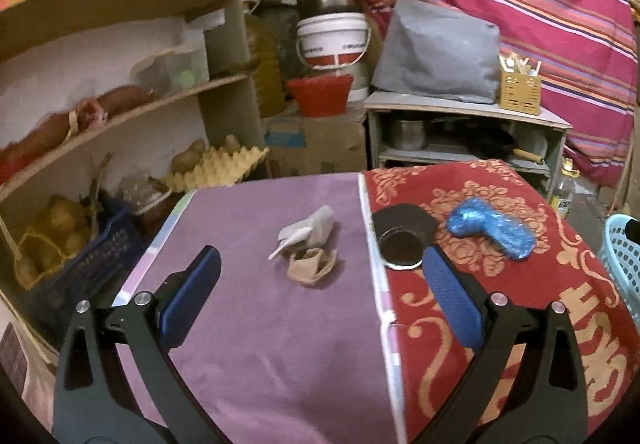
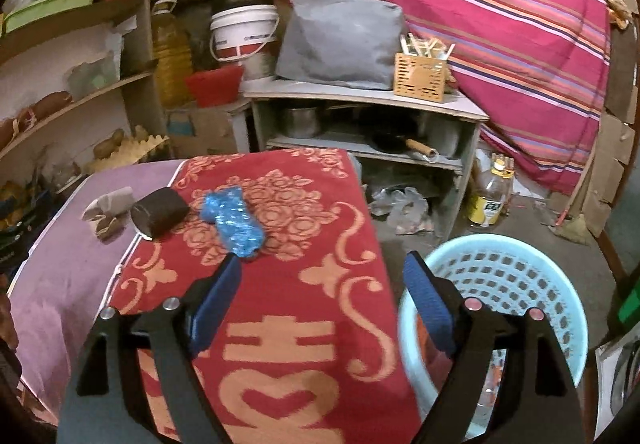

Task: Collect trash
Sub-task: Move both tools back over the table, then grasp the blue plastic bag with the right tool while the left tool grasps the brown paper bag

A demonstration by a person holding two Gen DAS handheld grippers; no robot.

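Both the left gripper (image 1: 320, 272) and right gripper (image 2: 322, 276) gape wide, holding nothing. The blue wrapper (image 2: 234, 222) lies left of the basket (image 2: 520, 256), beside the black cup (image 2: 160, 212); crumpled paper (image 1: 308, 244) lies beyond.

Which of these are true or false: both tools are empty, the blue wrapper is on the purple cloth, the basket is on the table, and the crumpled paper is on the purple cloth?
1. Both tools are empty. True: the left tool and right tool are open, holding nothing.
2. The blue wrapper lies on the purple cloth. False: it lies on the red patterned cloth.
3. The light blue basket stands on the table. False: it stands on the floor beside it.
4. The crumpled paper lies on the purple cloth. True.
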